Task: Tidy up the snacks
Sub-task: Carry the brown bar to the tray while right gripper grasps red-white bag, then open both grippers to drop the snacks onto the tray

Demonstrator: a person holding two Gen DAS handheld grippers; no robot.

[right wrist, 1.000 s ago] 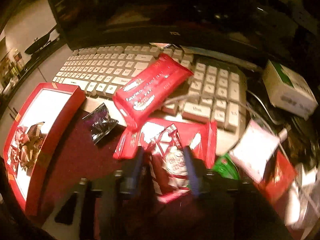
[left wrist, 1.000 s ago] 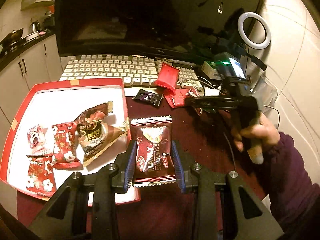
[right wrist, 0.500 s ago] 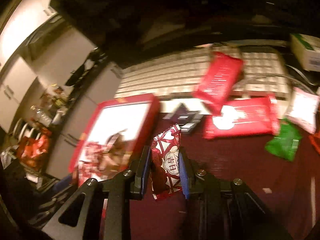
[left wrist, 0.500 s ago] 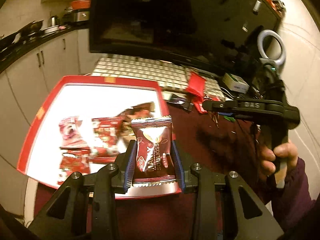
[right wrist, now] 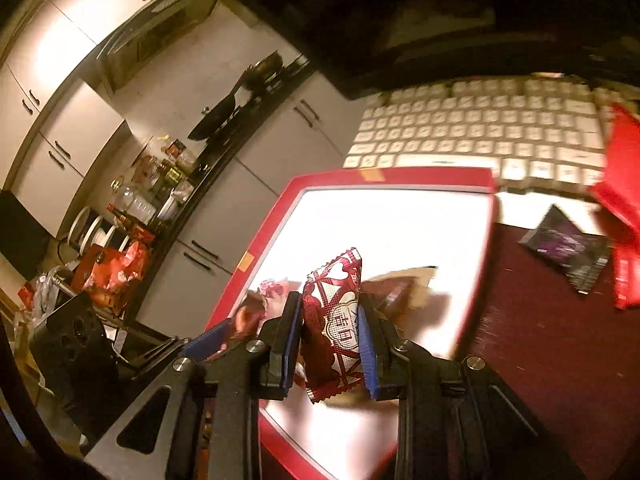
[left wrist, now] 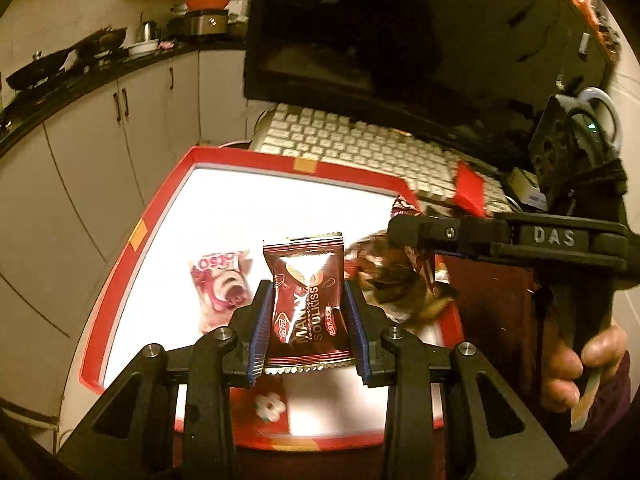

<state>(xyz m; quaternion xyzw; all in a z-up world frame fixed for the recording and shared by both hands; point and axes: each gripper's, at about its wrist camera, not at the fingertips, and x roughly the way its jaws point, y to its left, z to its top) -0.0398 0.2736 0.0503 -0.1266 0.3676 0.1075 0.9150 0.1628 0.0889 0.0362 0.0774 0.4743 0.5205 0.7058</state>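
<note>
Both grippers had swung from the table over the red-rimmed white tray [left wrist: 141, 236]. The left gripper [left wrist: 307, 304] clenched a dark-red foil candy packet [left wrist: 308, 300]. The right gripper [right wrist: 330, 322] clenched a red-and-white patterned wrapper [right wrist: 334, 320].

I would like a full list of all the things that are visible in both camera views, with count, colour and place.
Tray: one, red rim, white floor, beside the keyboard.
Loose snacks on tray: several, pink, red and brown, exact count unclear.
Dark red packet: one, in the left gripper.
Red-and-white packet: one, in the right gripper.
Keyboard: one, white, behind the tray.
Monitor: one, black, behind the keyboard.
Red packet: one, on the keyboard.
Dark purple packet: one, on the maroon table.
Left gripper: black, shut on its packet.
Right gripper: black, shut on its packet.
Hand: one, holding the right gripper's handle.
</note>
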